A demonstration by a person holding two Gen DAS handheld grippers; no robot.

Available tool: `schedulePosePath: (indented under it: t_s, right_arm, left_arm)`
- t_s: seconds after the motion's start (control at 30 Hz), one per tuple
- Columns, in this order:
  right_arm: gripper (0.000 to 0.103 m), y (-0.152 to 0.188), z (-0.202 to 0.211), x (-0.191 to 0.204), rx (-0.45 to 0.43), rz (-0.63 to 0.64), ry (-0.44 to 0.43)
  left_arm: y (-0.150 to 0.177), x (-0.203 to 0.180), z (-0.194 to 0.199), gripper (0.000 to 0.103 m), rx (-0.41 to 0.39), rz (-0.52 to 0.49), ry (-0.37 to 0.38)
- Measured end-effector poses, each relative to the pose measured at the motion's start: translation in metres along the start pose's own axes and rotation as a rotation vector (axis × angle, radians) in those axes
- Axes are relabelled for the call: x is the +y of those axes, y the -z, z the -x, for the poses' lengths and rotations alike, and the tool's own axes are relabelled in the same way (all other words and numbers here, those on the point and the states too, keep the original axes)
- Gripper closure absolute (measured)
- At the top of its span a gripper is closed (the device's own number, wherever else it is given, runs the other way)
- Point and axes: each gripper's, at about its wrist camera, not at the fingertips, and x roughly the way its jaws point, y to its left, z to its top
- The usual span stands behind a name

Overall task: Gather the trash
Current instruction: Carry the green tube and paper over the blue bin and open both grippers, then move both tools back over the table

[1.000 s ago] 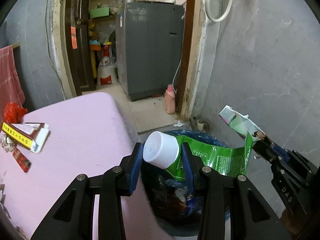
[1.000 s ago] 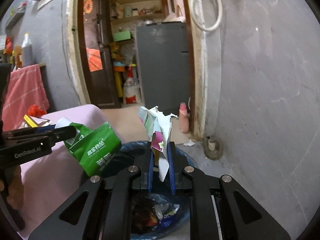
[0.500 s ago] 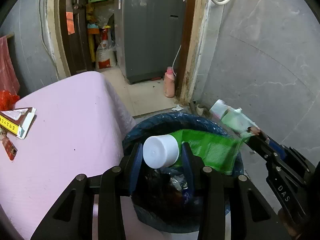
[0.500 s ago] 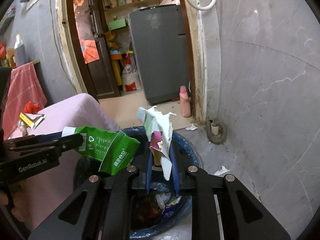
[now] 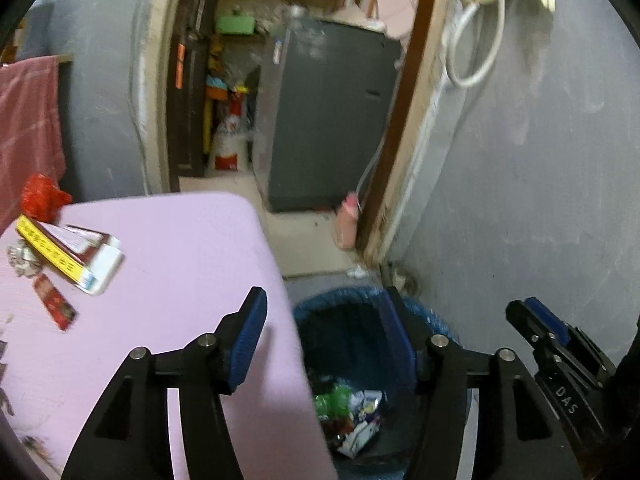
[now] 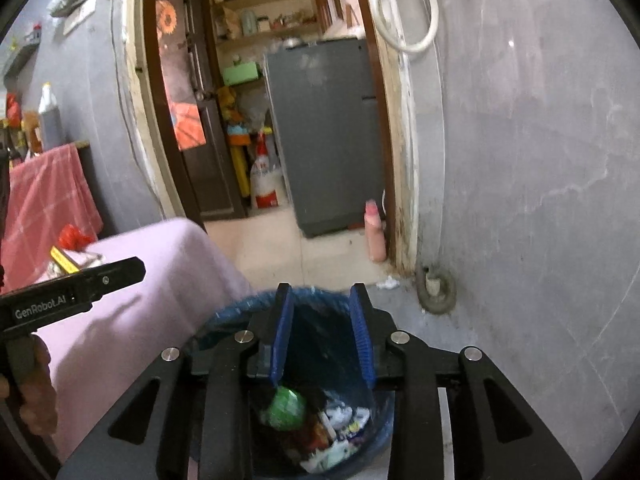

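Note:
A dark bin with a blue liner (image 5: 352,300) (image 6: 224,316) stands on the floor beside the pink table. Inside it lie the green pouch (image 6: 286,408) (image 5: 334,398) and crumpled wrappers (image 6: 340,420) (image 5: 360,436). My left gripper (image 5: 324,328) hangs above the bin's left rim, its jaws opening with nothing between them. My right gripper (image 6: 322,332) is over the bin too, jaws opening and empty. On the table's far left lie a yellow-edged box (image 5: 68,258), a red packet (image 5: 54,306), a crumpled foil ball (image 5: 22,258) and a red bag (image 5: 40,196).
The pink table (image 5: 168,280) fills the left. A grey wall (image 5: 540,200) rises right of the bin. Beyond is a doorway with a grey appliance (image 5: 324,120), and a pink bottle (image 5: 346,220) on the floor. A drain fitting (image 6: 434,288) sits by the wall.
Both grippers opened and let go: the green pouch with the white cap and the crumpled paper wrapper dropped into the bin. The left gripper rose and drew back.

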Motion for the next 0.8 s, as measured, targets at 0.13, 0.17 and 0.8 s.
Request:
schedulePosePath:
  t_s: [0.13,0.17,0.8]
  right_arm:
    - [0.054,-0.014,0.014,0.014,-0.075,0.004,-0.019]
    - [0.052,-0.017,0.017,0.019,-0.091,0.005,-0.026]
    - [0.0,-0.038,0.01,0.116,-0.154,0.05,-0.195]
  left_arm:
    - [-0.01,0.015,0.023,0.032,-0.056,0.022,-0.027]
    - [-0.012,0.019,0.029,0.026,-0.07,0.027,-0.033]
    - [-0.015,0.141,0.09,0.019,-0.123,0.146,-0.223]
